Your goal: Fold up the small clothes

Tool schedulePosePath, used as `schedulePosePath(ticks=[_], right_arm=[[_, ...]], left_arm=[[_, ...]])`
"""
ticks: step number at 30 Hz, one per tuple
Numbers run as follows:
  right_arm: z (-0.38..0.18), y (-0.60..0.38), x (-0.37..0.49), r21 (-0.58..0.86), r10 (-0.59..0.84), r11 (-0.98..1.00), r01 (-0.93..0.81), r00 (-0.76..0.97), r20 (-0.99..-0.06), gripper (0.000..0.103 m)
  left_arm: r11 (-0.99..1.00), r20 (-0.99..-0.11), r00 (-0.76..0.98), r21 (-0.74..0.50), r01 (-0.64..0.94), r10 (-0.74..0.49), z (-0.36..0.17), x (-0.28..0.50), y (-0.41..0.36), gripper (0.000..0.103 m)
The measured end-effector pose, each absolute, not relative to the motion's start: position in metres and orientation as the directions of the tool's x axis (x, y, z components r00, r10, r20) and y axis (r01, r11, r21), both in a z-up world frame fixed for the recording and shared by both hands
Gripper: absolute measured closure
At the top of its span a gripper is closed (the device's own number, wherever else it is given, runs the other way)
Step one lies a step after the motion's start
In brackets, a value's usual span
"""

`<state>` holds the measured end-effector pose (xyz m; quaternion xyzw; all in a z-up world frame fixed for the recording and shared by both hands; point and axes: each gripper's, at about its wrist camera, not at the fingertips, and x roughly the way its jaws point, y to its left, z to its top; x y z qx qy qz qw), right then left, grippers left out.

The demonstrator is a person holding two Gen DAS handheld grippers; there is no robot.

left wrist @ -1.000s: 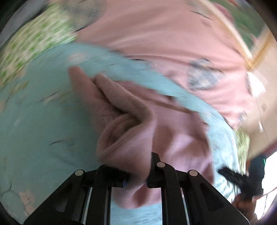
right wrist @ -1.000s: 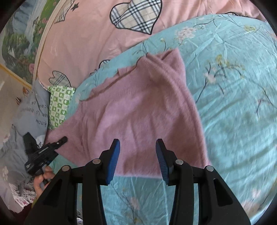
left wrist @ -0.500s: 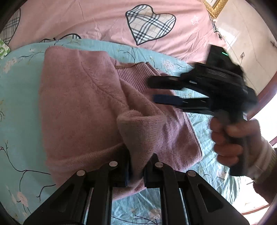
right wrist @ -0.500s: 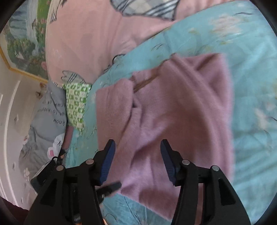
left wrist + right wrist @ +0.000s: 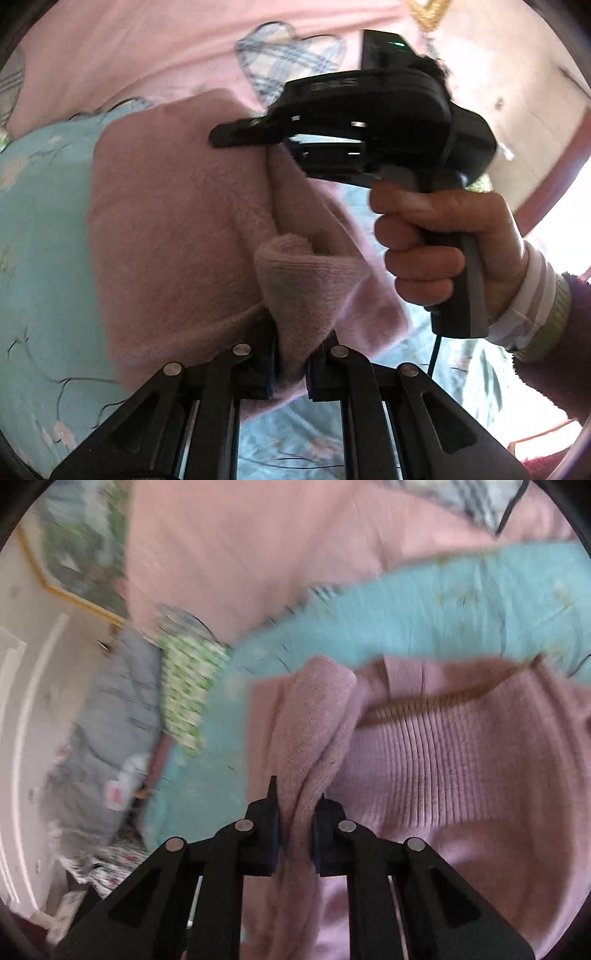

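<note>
Since earlier: right gripper (image 5: 295,812) moved in, closing on sweater (image 5: 461,760) fold; left gripper (image 5: 290,363) clamped on cuff.

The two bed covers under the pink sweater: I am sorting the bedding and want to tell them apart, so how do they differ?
The teal cover bears thin dark branches and small pale flowers; the pink cover bears plaid hearts. The teal cover lies directly beneath the pink sweater; the pink cover lies beyond it, with nothing of the sweater seen resting on it. Both are spread flat across the bed.
</note>
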<state>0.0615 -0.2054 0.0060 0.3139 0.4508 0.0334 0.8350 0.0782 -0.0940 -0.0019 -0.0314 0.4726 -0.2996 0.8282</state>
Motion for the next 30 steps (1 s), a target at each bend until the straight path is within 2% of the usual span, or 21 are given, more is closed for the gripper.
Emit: schedulePosePath(ticks=[5, 9, 16, 20, 24, 30], right_arm=[[0.04, -0.239, -0.004, 0.46, 0.195, 0.843, 0.277, 0.64, -0.743, 0.089], [0.024, -0.272, -0.033, 0.402, 0.116, 0.835, 0.375, 0.596, -0.795, 0.089], [0.004, -0.288, -0.037, 0.318, 0.057, 0.854, 0.411, 0.534, -0.844, 0.089], [-0.009, -0.297, -0.04, 0.358, 0.083, 0.828, 0.432, 0.537, -0.84, 0.087], [-0.002, -0.302, -0.05, 0.35, 0.049, 0.811, 0.468, 0.543, -0.838, 0.076], [0.024, -0.305, -0.073, 0.336, -0.025, 0.789, 0.514, 0.574, -0.818, 0.074]], left_arm=[[0.743, -0.759, 0.306, -0.327, 0.584, -0.575, -0.006, 0.063, -0.147, 0.093], [0.726, -0.795, 0.261, -0.296, 0.621, -0.547, -0.033, 0.059, -0.185, 0.093], [0.734, -0.835, 0.212, -0.291, 0.614, -0.508, -0.062, 0.074, -0.197, 0.092], [0.738, -0.841, 0.18, -0.321, 0.593, -0.51, -0.069, 0.08, -0.191, 0.085], [0.721, -0.838, 0.146, -0.349, 0.598, -0.526, -0.063, 0.075, -0.18, 0.064], [0.731, -0.837, 0.134, -0.372, 0.573, -0.53, -0.048, 0.07, -0.14, 0.053]])
